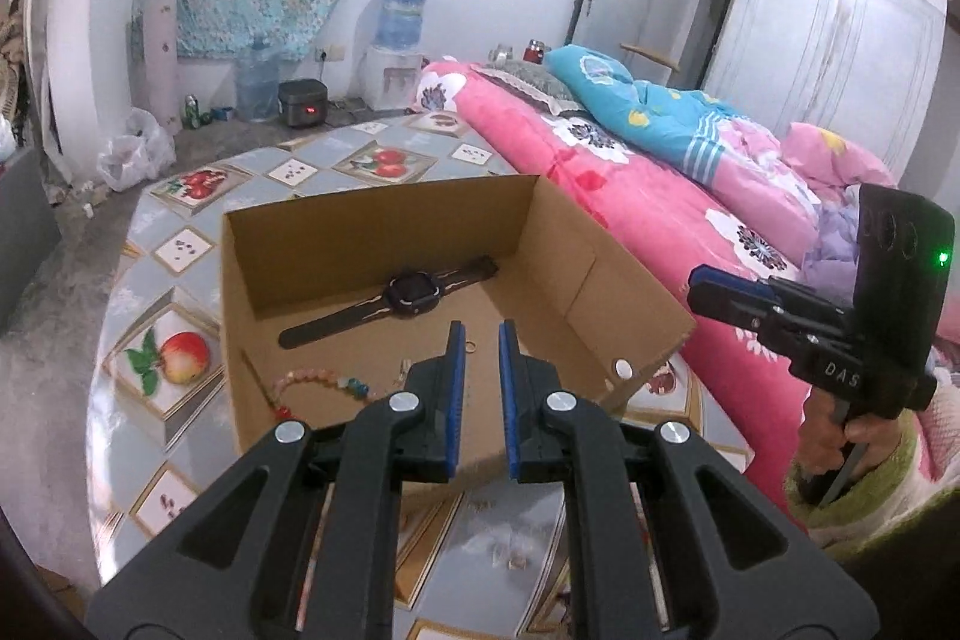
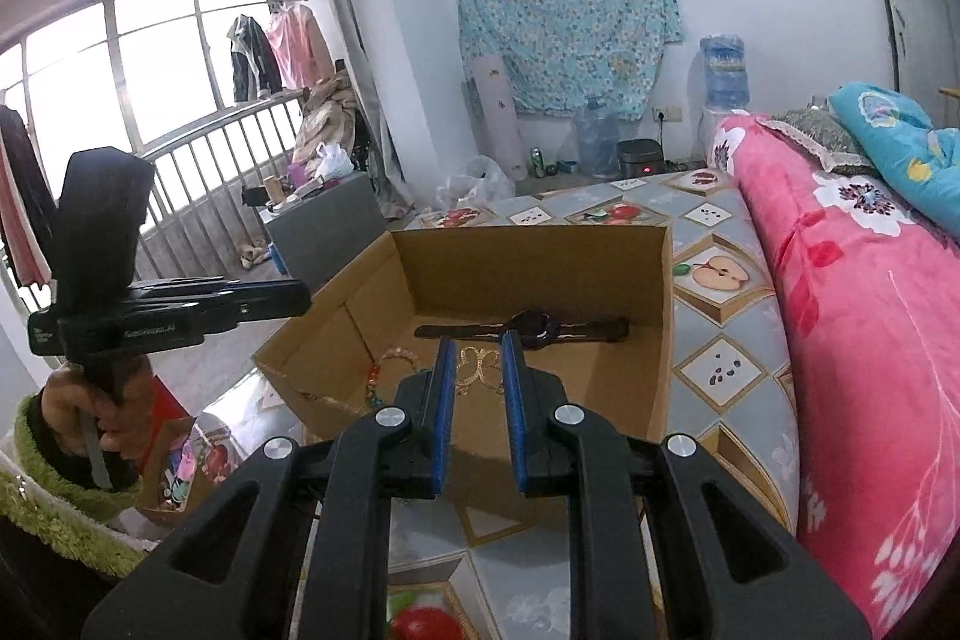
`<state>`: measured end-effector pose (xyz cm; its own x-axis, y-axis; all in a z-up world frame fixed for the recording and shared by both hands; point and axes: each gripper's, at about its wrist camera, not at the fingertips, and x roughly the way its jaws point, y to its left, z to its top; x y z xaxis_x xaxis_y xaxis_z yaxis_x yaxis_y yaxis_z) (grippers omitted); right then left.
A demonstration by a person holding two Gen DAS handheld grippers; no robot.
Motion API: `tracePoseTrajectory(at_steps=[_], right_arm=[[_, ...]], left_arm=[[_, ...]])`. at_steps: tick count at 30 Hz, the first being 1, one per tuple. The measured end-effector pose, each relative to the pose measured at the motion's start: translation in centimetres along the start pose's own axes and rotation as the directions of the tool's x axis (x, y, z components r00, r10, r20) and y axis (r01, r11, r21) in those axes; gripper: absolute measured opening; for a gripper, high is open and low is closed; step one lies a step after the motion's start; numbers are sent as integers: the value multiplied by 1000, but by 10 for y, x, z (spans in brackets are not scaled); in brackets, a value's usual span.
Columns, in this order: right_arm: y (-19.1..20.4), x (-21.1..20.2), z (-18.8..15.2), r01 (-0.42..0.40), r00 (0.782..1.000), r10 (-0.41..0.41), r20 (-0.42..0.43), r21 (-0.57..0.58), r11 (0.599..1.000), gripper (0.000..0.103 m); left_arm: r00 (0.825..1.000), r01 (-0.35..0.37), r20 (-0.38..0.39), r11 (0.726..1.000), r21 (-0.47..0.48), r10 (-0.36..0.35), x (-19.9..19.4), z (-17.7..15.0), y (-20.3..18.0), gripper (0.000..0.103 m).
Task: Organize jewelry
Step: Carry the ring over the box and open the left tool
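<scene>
Above the cardboard box (image 1: 384, 232), you are holding both grippers clear of the jewelry.

Your left gripper (image 1: 480, 334) is hovering with its blue pads a narrow gap apart, gripping nothing; your right gripper (image 2: 477, 340) is doing the same, empty; inside the box the black watch (image 1: 414, 293) is lying along the far wall; the beaded bracelet (image 1: 312, 382) is resting near the left wall; a gold ornament (image 2: 480, 370) is lying on the box floor; the box is sitting on the fruit-patterned tablecloth (image 1: 180, 280) beside the pink bed (image 2: 870, 310).

The letters "DAS" are embossed on the black body of the right gripper (image 1: 705, 283), beside the cardboard box (image 1: 558, 232). Nothing else is legible.
</scene>
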<state>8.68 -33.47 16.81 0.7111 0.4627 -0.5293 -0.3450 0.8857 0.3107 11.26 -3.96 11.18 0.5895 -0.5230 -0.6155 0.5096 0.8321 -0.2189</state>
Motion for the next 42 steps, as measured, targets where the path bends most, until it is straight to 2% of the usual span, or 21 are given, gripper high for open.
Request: tracePoseTrajectory(at_steps=[8,14,15,16,17,21,26,32,38,42], right_arm=[[-9,44,6,17,996,-18,-92,-19,1000,16],[-17,72,15,27,989,-34,-142,-53,998,17],[-18,75,15,30,988,-38,-146,-56,998,19],[-19,77,16,32,988,-40,-150,-57,998,21],[-23,79,15,29,987,-37,-154,-51,998,25],[-34,79,14,11,988,-14,-154,-23,1000,27],[-49,70,17,-2,991,0,-136,-10,1000,27],[-58,50,27,-45,996,47,-79,27,999,27],[-49,23,26,-85,996,85,2,82,993,27],[-25,2,9,-120,993,119,19,82,989,27]], left_arm=[[996,19,-90,1000,-24,-21,60,20,14,10],[987,-6,-158,1000,-8,4,101,29,14,11],[987,-8,-163,1000,-8,7,104,30,14,15],[986,-12,-169,1000,-9,10,108,31,15,24],[985,-17,-171,1000,-13,14,110,32,15,27],[984,-41,-175,999,-31,35,113,32,19,43],[983,-111,-151,992,-59,101,97,32,28,53],[984,-171,-68,981,-94,165,44,22,36,65],[984,-170,-66,983,-74,165,-8,-12,29,78],[988,-146,-64,989,-31,144,-33,-47,13,84]])
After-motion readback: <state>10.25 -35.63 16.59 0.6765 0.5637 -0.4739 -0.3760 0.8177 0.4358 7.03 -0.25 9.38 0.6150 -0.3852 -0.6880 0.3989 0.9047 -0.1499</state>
